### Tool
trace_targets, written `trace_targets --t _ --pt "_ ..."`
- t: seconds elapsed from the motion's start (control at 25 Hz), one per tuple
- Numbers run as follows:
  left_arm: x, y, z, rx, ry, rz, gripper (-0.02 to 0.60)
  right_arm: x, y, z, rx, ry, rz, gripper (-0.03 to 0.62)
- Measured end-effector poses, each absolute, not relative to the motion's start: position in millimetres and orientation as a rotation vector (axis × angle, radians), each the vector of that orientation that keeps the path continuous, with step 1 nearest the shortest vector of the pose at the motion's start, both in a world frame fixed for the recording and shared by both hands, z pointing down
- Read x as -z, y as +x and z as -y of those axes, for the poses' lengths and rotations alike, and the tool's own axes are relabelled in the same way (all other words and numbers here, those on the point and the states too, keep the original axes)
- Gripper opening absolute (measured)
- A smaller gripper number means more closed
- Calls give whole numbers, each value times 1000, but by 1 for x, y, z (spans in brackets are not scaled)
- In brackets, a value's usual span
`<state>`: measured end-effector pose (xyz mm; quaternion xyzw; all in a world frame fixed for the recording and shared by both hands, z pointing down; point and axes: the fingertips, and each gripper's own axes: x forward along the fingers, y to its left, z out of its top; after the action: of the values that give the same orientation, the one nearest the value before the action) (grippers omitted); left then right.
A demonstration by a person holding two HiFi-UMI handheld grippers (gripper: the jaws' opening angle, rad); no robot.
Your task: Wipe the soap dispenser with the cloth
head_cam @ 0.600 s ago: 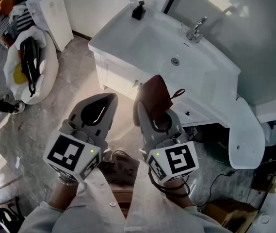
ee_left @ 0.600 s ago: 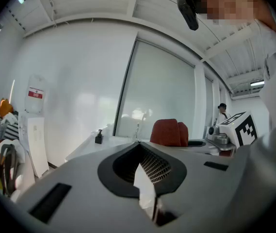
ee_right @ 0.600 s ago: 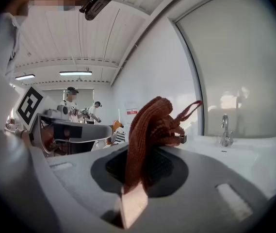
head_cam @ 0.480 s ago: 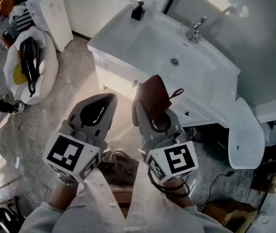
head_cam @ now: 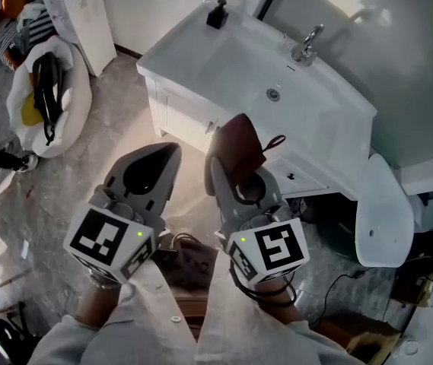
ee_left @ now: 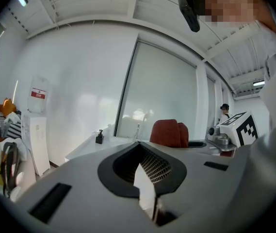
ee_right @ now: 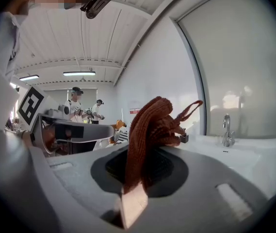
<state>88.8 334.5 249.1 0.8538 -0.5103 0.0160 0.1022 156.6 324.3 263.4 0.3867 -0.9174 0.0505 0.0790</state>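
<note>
Between the jaws of the right gripper [head_cam: 222, 158], a cloth [head_cam: 239, 143] is clamped by its lower edge. The cloth is rust-brown and ribbed like a coarse knit, bunched into an upright fold, and a thin hanging loop is seen at its upper right. In the right gripper view the same cloth [ee_right: 150, 130] is shown rising out of the dark, textured recess between that gripper's [ee_right: 134, 188] grey moulded jaws. The left gripper [head_cam: 159, 158] is held just beside the right one, and in the left gripper view its [ee_left: 147, 191] jaws are seen pressed together with nothing between them.

The soap dispenser [head_cam: 217, 14] is a small black pump bottle with a blocky body. It is set upright on the far left corner of a glossy white washbasin [head_cam: 201, 55], well apart from both grippers and beyond them. A chrome tap [head_cam: 306, 46] is mounted farther right along the basin's back edge. From the right gripper, the dispenser [ee_right: 183, 138] is partly covered by the cloth's right edge, below the loop. From the left gripper it [ee_left: 99, 137] is seen small and left of centre.
</note>
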Motion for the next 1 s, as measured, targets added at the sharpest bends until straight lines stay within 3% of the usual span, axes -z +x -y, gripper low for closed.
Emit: trace_targets --t 0.56,1.0 --pt "-250 110 -350 -81 2489 1577 5 -264 192 -338 -169 1160 2780 55" --pt "-247 97 -326 -83 2535 1535 5 -266 180 -318 -182 1215 2760 55"
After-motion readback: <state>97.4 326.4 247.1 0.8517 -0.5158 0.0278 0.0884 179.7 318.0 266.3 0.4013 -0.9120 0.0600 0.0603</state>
